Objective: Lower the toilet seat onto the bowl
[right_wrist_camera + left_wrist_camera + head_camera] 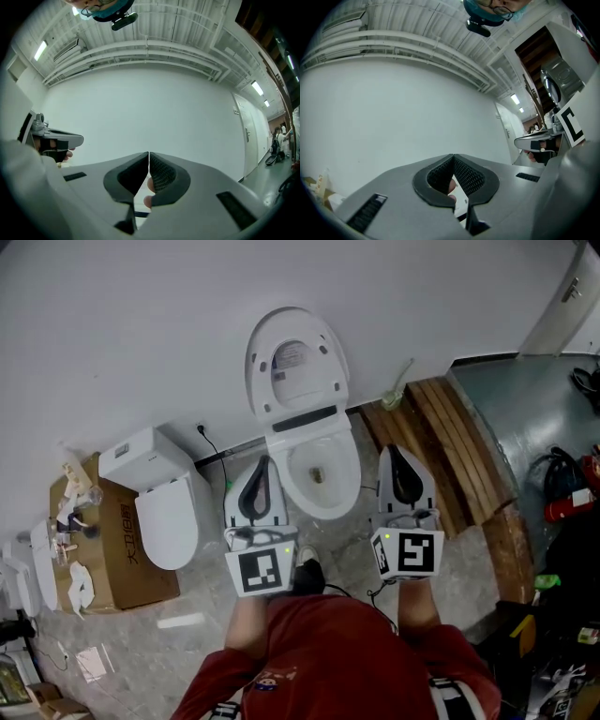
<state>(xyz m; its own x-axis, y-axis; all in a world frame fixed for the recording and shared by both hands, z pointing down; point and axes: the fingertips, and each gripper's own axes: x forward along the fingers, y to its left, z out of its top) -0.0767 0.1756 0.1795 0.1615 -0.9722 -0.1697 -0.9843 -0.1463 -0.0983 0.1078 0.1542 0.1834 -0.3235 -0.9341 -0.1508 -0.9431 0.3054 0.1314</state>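
The white toilet bowl (319,474) stands against the wall. Its seat and lid (297,362) are raised and lean back on the wall. My left gripper (264,463) hovers at the bowl's left side and my right gripper (392,450) at its right side, both apart from the toilet. In the left gripper view the left gripper (453,157) has its jaws meeting at the tips with nothing between them. In the right gripper view the right gripper (148,153) is shut the same way. Both face a bare white wall.
A second toilet (164,512) sits at the left beside a cardboard box (117,554) with small items on it. Wooden planks (459,446) lie to the right of the bowl. A cable (211,451) runs along the wall base. Clutter fills the far right floor.
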